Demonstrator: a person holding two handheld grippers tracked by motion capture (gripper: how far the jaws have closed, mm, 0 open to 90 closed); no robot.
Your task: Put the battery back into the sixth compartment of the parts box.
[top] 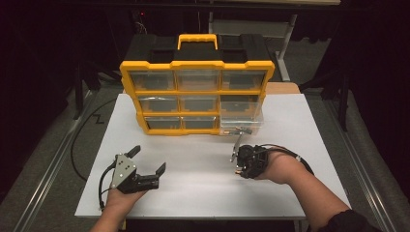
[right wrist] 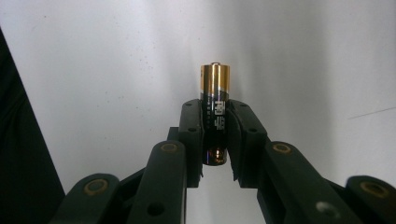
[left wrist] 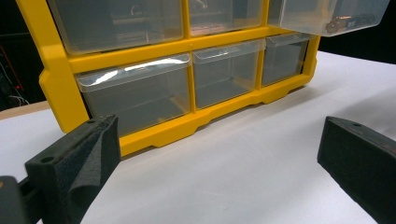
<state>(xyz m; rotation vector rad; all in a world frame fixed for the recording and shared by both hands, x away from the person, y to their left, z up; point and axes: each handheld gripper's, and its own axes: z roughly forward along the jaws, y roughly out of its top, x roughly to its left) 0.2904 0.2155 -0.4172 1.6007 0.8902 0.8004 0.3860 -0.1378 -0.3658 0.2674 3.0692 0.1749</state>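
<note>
A black-and-gold cylindrical battery (right wrist: pixel 215 114) is clamped between the pads of the right gripper (right wrist: pixel 215 140), above the white table (top: pixel 203 183). The left gripper (top: pixel 149 160) is held wide open, nothing between its jaws, near the yellow plastic drawer organiser (top: pixel 196 92).

High view: fixed overhead on the person's side, facing forward and down, far enough back to take in the whole white surface (top: pixel 290 193), with the yellow drawer cabinet (top: pixel 196 92) at 12 o'clock, the left tool (top: pixel 147 159) at 7 and the right tool (top: pixel 238 145) at 5. Left gripper view: rides low, just above the surface (left wrist: pixel 261 158), looking level between its own jaws at the cabinet (left wrist: pixel 187 116) close ahead toward 12 o'clock, so it shares the cabinet's lower drawers and front surface with the high view. Right gripper view: very near, looking along its jaws at the battery (right wrist: pixel 215 112) against the bare surface (right wrist: pixel 116 70), which the high view also covers.
</note>
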